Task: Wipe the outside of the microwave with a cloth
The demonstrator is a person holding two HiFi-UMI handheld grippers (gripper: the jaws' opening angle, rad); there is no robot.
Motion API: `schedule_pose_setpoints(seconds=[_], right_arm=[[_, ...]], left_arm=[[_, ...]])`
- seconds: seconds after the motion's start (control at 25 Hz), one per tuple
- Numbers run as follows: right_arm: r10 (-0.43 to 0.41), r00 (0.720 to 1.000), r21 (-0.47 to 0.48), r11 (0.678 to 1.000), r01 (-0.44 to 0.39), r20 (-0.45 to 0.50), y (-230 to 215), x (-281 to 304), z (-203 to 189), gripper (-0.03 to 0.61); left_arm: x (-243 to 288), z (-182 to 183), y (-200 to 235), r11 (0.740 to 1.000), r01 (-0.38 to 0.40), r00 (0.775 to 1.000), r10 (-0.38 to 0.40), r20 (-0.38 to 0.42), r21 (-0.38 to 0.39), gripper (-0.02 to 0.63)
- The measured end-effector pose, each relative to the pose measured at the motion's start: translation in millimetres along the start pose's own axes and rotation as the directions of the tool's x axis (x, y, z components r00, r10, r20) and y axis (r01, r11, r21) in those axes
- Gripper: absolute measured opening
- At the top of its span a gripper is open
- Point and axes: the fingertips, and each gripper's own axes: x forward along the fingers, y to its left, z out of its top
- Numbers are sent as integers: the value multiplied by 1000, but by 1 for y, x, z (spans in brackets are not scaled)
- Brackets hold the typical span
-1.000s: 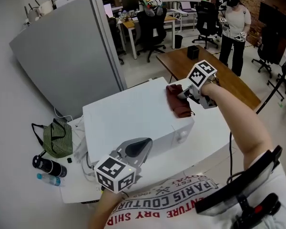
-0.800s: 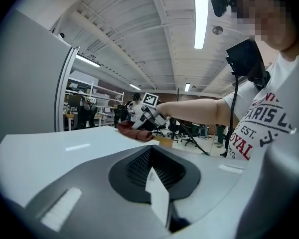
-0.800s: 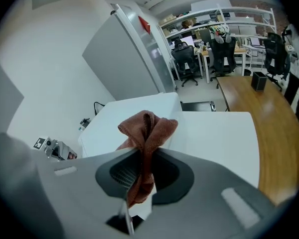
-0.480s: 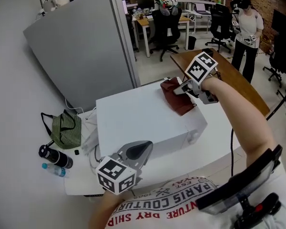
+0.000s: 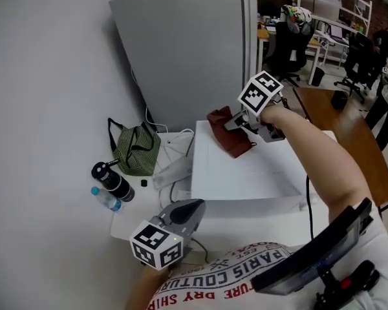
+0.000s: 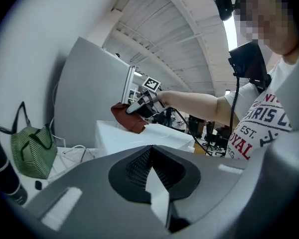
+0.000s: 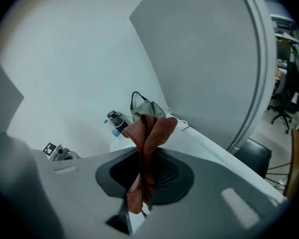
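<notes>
"What does the right gripper (image 7: 138,203) hold?"

"Its jaws are clamped on a rust-red cloth (image 5: 227,135), which is pressed to the white microwave (image 5: 258,176) top's corner, upper centre of the head view."

"And the left gripper (image 5: 180,217)?"

"Closed on nothing, lower left, well apart. The rest of the top spreads to the cloth's lower right."

A microwave (image 5: 246,173) sits on a table (image 5: 132,228), with a partition panel (image 5: 181,50) standing behind it. A cloth (image 5: 227,135) rests on the microwave's top at its far left corner (pinched in the right gripper (image 5: 236,124)). Left of the microwave lies a bag (image 5: 136,150). Nearer than the bag are a flask (image 5: 113,181) and, just beside it, a water bottle (image 5: 105,199). The left gripper (image 5: 193,206) hangs before the microwave's near left corner.
</notes>
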Motion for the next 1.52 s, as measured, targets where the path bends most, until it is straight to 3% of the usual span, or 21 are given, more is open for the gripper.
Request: schedule_pose_setpoints(seconds=[0.24, 0.52, 0.76, 0.96, 1.24, 1.52], right_arm=[[5, 996, -27, 1000, -8, -94, 6, 62, 27, 48], [-35, 986, 7, 999, 37, -164, -16, 71, 19, 48], [-49, 988, 88, 994, 62, -143, -50, 40, -8, 48], [-118, 987, 165, 977, 136, -113, -98, -22, -49, 48], [-239, 968, 308, 918, 250, -73, -156, -118, -118, 48], [-326, 945, 406, 859, 311, -33, -192, -190, -181, 49]], left_arm=[[-40, -3, 27, 991, -124, 992, 125, 29, -51, 6], [-42, -7, 32, 989, -135, 990, 137, 25, -58, 6], [-13, -9, 17, 997, -71, 997, 71, 1, -42, 6], [23, -9, -7, 1000, 16, 999, -16, -28, -23, 6], [71, 0, -49, 991, 136, 990, -135, -48, 16, 6], [110, 4, -87, 975, 217, 975, -215, -55, 37, 6]])
